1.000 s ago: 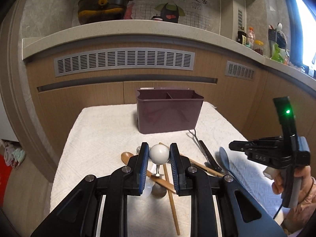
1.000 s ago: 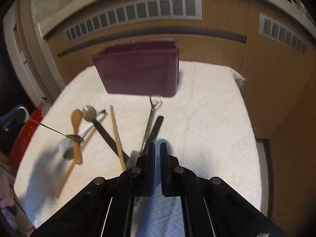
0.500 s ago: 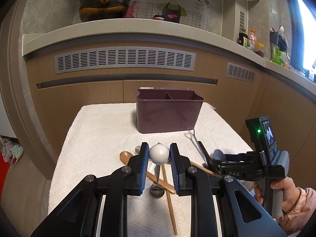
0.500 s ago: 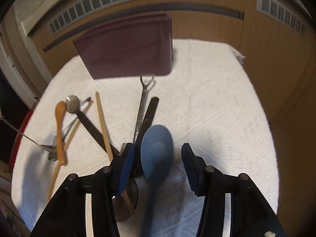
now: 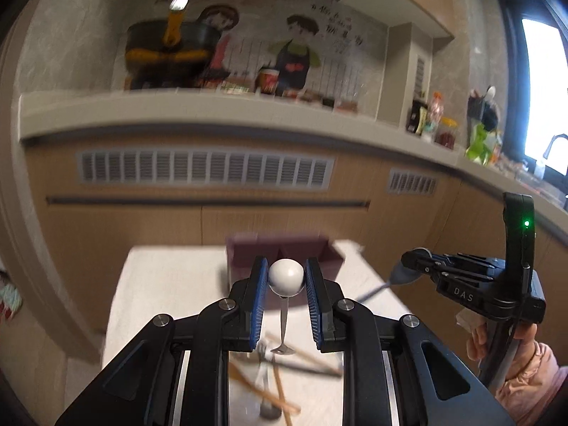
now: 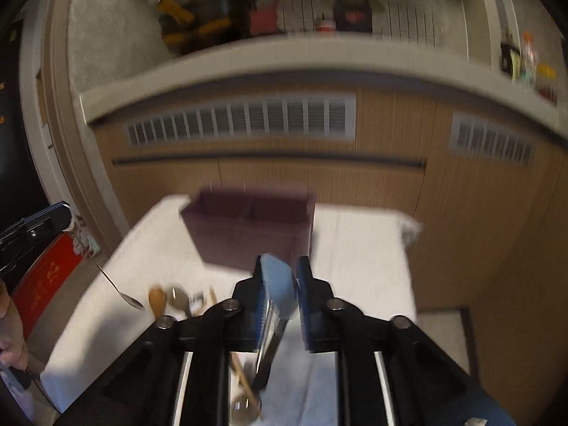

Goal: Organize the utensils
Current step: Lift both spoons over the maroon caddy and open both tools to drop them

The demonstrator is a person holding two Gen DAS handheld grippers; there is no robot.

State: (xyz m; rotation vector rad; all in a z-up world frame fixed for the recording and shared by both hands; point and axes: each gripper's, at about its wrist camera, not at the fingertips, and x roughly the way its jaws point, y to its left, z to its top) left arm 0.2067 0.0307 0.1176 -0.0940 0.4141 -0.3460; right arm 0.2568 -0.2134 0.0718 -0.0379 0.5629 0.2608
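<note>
Organizer (image 6: 248,230) compartments apparently empty

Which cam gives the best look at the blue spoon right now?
Right wrist view: the blue spoon fills the frame's middle, bowl up between the closing right gripper jaws, though blurred. Left wrist view shows it only small and side-on, its handle trailing down.

caddy (image 5: 284,254) behind loose utensils (image 5: 277,380), all on cloth-covered table (image 5: 167,284)

Both hand-held grippers now raised above the desk: right hand-held gripper (image 6: 280,284), closing, has lifted the blue spoon (image 6: 280,285); left hand-held gripper (image 5: 285,282) lifted the white-knobbed spoon (image 5: 286,277).
</note>
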